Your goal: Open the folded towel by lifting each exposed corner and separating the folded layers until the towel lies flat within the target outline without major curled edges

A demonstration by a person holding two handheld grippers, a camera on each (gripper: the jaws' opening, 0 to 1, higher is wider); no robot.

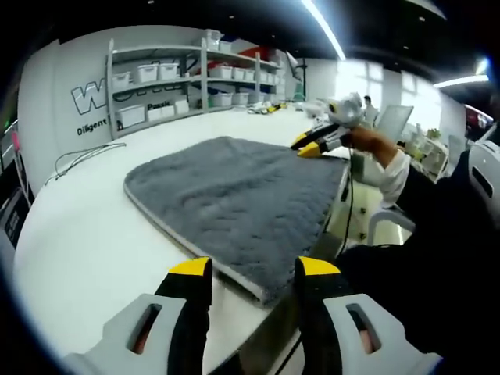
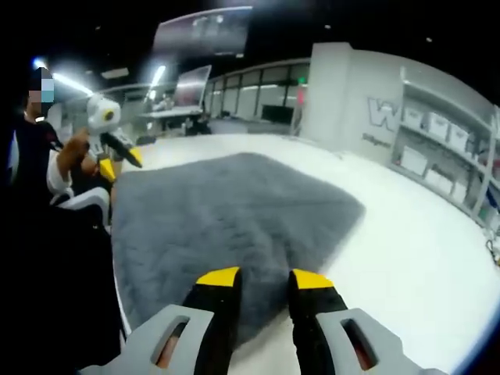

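Left gripper view: the left gripper (image 1: 254,269), jaws parted and empty, hovers at the near corner of the grey towel (image 1: 234,191) spread on the white table (image 1: 86,234).

Right gripper view: the right gripper (image 2: 262,277), open, holds nothing above the towel's edge; the plush cloth looks soft, limp and light, best pinched at a corner.

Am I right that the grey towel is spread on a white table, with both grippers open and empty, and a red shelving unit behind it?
Not quite: the shelving unit is white or light grey, not red, as the left gripper view shows. The rest stands: the grey towel lies on the white table, and the left gripper and right gripper are open and empty.
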